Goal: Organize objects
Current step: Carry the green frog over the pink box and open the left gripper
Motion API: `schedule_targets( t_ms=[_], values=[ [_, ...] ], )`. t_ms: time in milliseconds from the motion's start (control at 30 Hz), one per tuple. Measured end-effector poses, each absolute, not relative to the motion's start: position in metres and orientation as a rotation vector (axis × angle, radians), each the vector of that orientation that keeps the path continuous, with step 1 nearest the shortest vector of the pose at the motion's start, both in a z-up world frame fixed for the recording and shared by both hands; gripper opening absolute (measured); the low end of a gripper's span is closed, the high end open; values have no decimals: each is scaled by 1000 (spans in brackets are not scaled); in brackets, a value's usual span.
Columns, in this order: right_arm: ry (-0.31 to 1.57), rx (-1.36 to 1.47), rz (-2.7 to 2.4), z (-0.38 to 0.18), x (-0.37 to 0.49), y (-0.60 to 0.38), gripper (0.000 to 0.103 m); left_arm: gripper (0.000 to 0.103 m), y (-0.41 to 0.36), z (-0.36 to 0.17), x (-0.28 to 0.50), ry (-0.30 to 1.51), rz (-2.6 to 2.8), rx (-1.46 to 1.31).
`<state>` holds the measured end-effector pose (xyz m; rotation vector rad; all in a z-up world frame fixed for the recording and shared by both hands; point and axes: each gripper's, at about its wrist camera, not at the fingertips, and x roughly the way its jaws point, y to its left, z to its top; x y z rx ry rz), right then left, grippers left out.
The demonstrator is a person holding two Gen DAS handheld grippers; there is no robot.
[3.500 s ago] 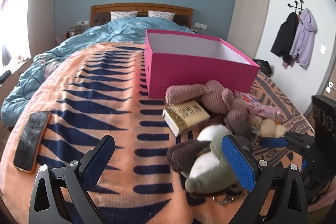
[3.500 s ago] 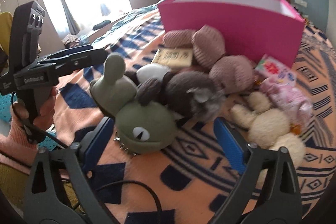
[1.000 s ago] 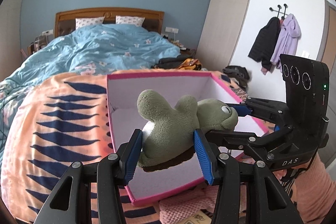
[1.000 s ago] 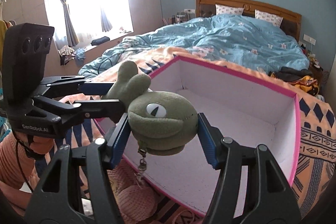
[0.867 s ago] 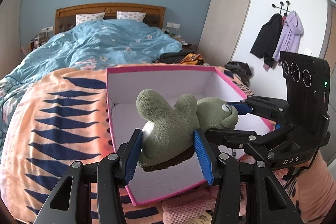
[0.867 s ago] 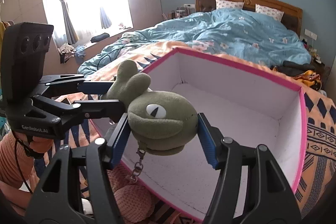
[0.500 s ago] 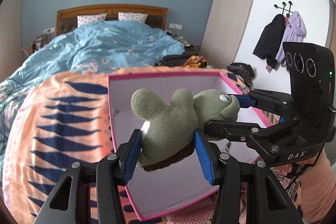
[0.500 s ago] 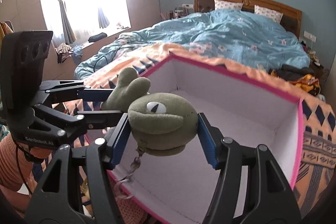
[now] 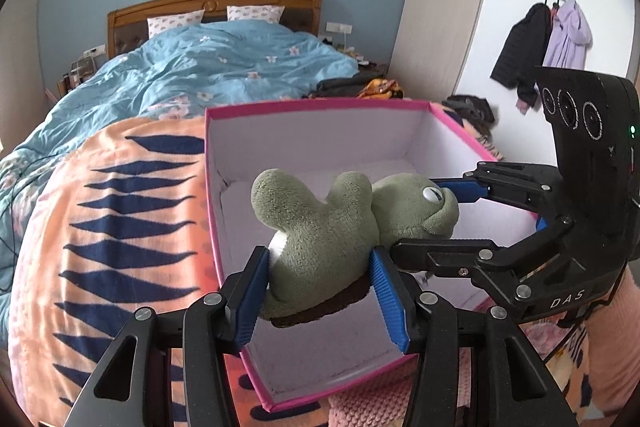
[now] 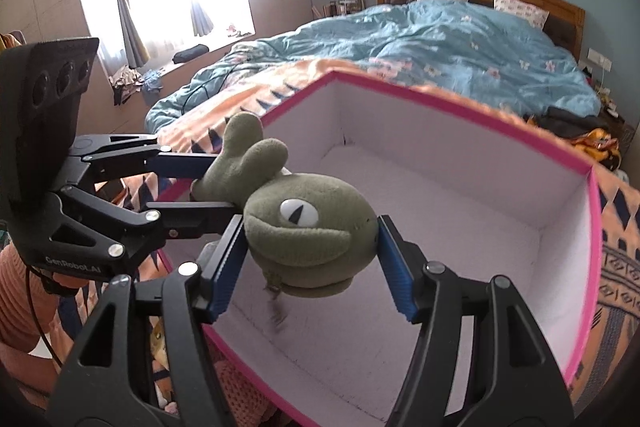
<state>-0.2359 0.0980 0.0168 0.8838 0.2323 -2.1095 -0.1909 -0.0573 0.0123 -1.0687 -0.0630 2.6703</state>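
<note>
A green plush toy [image 9: 328,227] with a white eye hangs over the open, empty pink box [image 9: 320,105]. My left gripper [image 9: 317,253] is shut on the toy's body, blue pads pressed into both sides. My right gripper [image 10: 312,223] holds the toy's head [image 10: 308,227]; its jaws are opening, and the pads still touch the head on both sides. A small metal chain dangles, blurred, under the head. In the right wrist view the left gripper [image 10: 220,183] reaches in from the left. The box's white floor [image 10: 400,247] lies just below the toy.
The box sits on an orange blanket [image 9: 120,227] with navy shapes. A rumpled blue duvet [image 9: 224,67] covers the bed beyond it. A pink knitted plush [image 9: 372,403] lies against the box's near wall. Coats [image 9: 544,43] hang on the right wall. A salmon sleeve [image 10: 16,291] holds the left gripper.
Both grippers closed on the green toy and lifted it off the pile to above the box. In the last second the toy sank slightly toward the box floor.
</note>
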Motion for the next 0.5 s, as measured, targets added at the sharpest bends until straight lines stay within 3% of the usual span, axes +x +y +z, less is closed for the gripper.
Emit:
schedule_targets(
  t_ms=[267, 500],
  values=[
    [215, 988, -2072, -6, -244, 98, 70, 52, -42, 6, -183, 70, 2710, -1089],
    [155, 1003, -2102, -7, -246, 109, 71, 52, -45, 7, -174, 49, 2719, -1060]
  ],
)
